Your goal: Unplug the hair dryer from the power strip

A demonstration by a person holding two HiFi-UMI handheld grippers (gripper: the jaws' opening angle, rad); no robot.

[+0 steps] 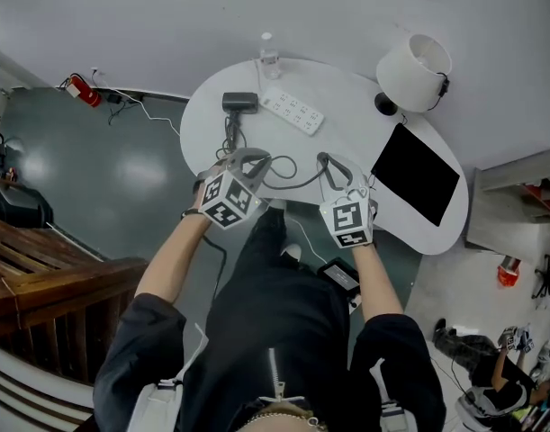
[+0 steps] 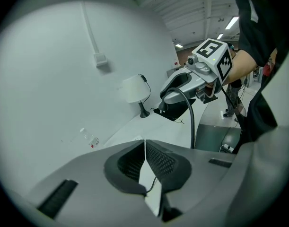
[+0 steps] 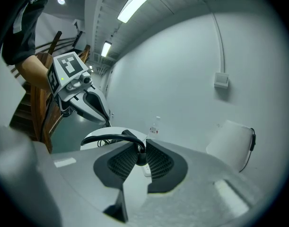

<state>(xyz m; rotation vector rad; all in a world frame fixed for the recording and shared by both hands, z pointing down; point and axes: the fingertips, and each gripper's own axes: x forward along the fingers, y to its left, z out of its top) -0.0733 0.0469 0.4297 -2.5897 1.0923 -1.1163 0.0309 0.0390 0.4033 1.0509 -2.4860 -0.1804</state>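
Note:
On the white round table (image 1: 347, 84) lies a white power strip (image 1: 293, 112), and a dark hair dryer (image 1: 239, 103) rests just left of it. The dryer's black cord (image 1: 288, 180) loops toward the table's near edge. My right gripper (image 3: 141, 148) is shut on that cord (image 3: 106, 137), held above the table; it also shows in the head view (image 1: 333, 171) and the left gripper view (image 2: 182, 86). My left gripper (image 2: 144, 143) is shut with its pads together and nothing seen between them. It hovers left of the right one (image 1: 249, 162). No plug end is visible to me.
A small clear bottle (image 1: 269, 57) stands at the table's far edge. A white lamp (image 1: 414, 70) and a black flat slab (image 1: 416, 174) occupy the right side. Wooden stairs (image 1: 40, 268) are at the left, and a red extinguisher (image 1: 81, 89) lies on the floor.

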